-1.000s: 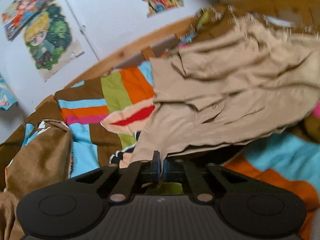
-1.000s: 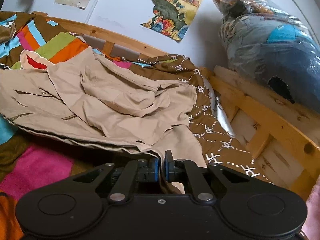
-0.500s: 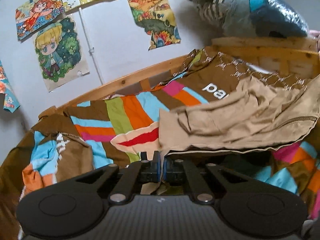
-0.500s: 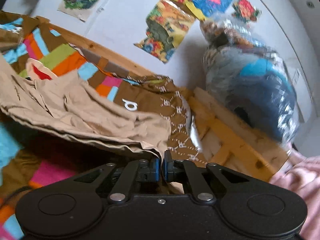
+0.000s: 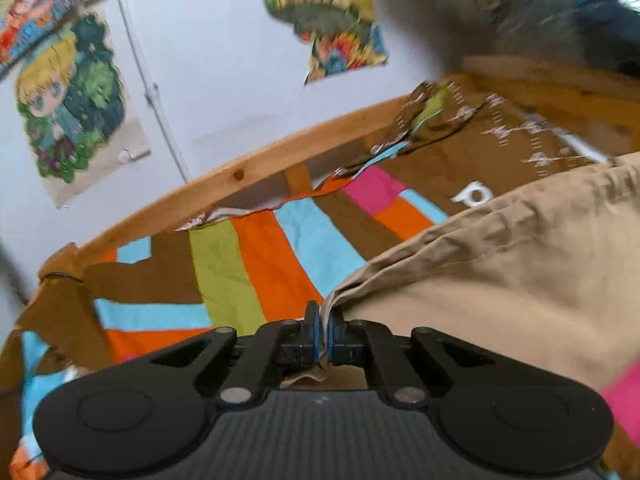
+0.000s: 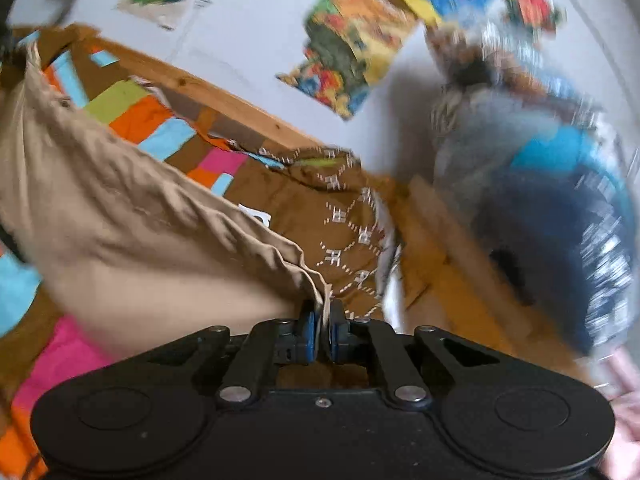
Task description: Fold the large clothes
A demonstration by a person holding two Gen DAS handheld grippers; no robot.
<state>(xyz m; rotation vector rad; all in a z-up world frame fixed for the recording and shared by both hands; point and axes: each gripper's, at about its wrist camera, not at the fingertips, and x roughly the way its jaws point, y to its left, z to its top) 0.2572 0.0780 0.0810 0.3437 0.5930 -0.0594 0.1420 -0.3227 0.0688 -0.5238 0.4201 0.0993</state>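
Observation:
A large tan garment (image 5: 500,272) hangs stretched between my two grippers above a bed with a colourful striped blanket (image 5: 256,256). My left gripper (image 5: 325,322) is shut on one edge of the garment, which spreads to the right in the left wrist view. My right gripper (image 6: 323,320) is shut on the other edge, and the tan garment (image 6: 132,232) spreads to the left in the right wrist view. Both views are blurred by motion.
A wooden bed rail (image 5: 248,172) runs along the white wall with posters (image 5: 68,96). A brown patterned cloth (image 6: 340,208) lies at the bed's far right. A big plastic-wrapped bundle (image 6: 540,184) sits on the wooden frame (image 6: 452,256) at the right.
Both grippers have lifted the tan garment off the bed; it now hangs taut between them and more of the blanket shows beneath.

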